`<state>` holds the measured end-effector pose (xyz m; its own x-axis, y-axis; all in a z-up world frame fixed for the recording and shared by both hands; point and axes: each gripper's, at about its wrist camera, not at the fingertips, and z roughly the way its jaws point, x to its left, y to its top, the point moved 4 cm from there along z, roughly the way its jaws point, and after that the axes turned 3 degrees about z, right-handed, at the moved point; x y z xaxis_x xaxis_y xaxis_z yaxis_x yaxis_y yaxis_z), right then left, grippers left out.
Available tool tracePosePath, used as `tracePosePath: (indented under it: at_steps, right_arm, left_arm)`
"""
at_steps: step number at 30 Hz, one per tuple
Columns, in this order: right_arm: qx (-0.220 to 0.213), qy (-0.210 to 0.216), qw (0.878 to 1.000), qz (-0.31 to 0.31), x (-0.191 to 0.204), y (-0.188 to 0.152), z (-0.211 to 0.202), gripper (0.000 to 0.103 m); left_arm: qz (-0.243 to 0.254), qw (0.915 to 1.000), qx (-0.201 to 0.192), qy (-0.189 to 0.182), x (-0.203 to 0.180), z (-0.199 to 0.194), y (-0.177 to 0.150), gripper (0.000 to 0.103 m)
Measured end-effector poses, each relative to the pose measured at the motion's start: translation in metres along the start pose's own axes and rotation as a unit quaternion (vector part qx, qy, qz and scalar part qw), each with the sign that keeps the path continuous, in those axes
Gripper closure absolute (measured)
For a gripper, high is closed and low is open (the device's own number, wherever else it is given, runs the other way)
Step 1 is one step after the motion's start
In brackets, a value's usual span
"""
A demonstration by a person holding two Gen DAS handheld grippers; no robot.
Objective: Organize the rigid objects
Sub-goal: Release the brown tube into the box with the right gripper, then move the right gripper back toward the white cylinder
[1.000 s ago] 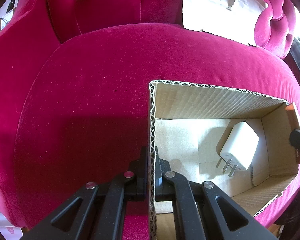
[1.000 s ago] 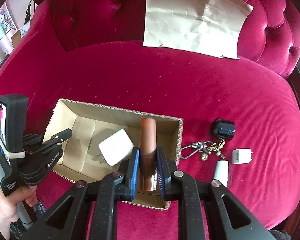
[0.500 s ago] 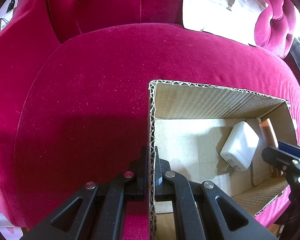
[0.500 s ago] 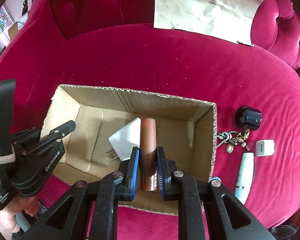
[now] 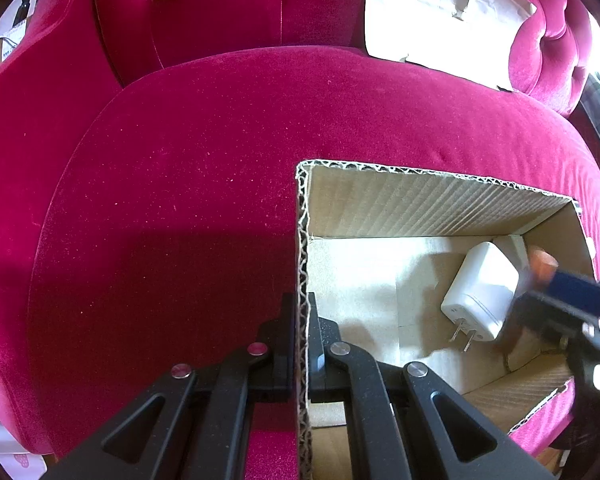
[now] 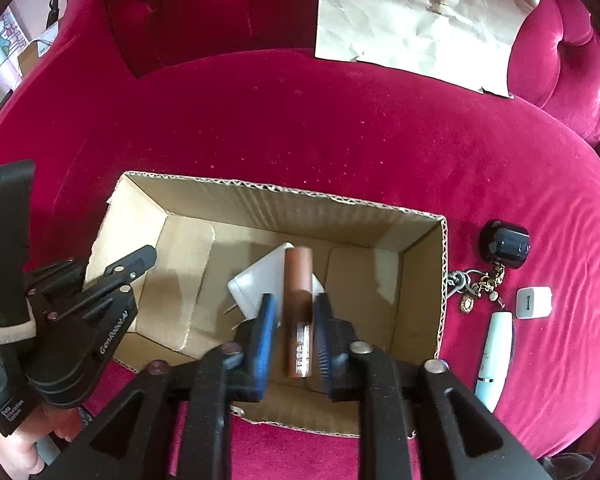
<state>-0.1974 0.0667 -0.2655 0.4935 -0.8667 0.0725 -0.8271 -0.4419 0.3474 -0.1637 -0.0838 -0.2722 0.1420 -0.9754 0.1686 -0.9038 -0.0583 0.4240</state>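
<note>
An open cardboard box [image 6: 284, 204] sits on the pink velvet seat. My left gripper [image 5: 303, 312] is shut on the box's left wall [image 5: 302, 280]; it also shows in the right wrist view [image 6: 136, 264]. My right gripper [image 6: 296, 312] is over the box with its jaws parted. A brown tube [image 6: 298, 304] sits between the fingers with a gap on both sides, blurred. A white plug adapter [image 5: 480, 292] lies in the box under the tube. The right gripper shows blurred at the box's right end [image 5: 568, 300].
Right of the box on the seat lie a black round case [image 6: 505, 243], a key ring with charms [image 6: 476, 284], a small white charger cube [image 6: 534, 302] and a white pen-like tube [image 6: 494, 354]. A crumpled paper sheet [image 6: 416, 20] leans on the backrest.
My right gripper moved left and down over the box with the brown tube, then its jaws parted and released the tube. The left gripper stayed clamped on the box wall.
</note>
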Motion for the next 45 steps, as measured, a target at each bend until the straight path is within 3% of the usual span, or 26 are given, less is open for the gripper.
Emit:
tracePosePath:
  at_steps: [2, 5, 10, 27, 45]
  right_arm:
    - [-0.008, -0.006, 1.0, 0.001, 0.0, 0.001, -0.003, 0.026]
    - [-0.026, -0.005, 1.0, -0.003, 0.004, 0.002, -0.011, 0.011]
    - [-0.033, -0.021, 0.999, -0.008, 0.004, 0.007, -0.011, 0.001]
    - [-0.038, -0.021, 0.999, 0.001, -0.007, 0.011, -0.022, 0.0]
    - [-0.061, -0.04, 0.997, 0.033, -0.061, 0.014, -0.051, 0.0]
  left_arm:
    - [0.0, 1.0, 0.0, 0.0, -0.001, 0.001, 0.0, 0.1]
    - [0.0, 1.0, 0.0, 0.001, -0.001, 0.002, 0.0, 0.1]
    - [-0.005, 1.0, -0.001, 0.006, -0.001, 0.004, 0.005, 0.1]
    - [-0.003, 0.9999, -0.004, 0.01, -0.002, 0.0, 0.004, 0.1]
    - [-0.001, 0.9999, -0.002, 0.014, -0.003, 0.002, 0.008, 0.101]
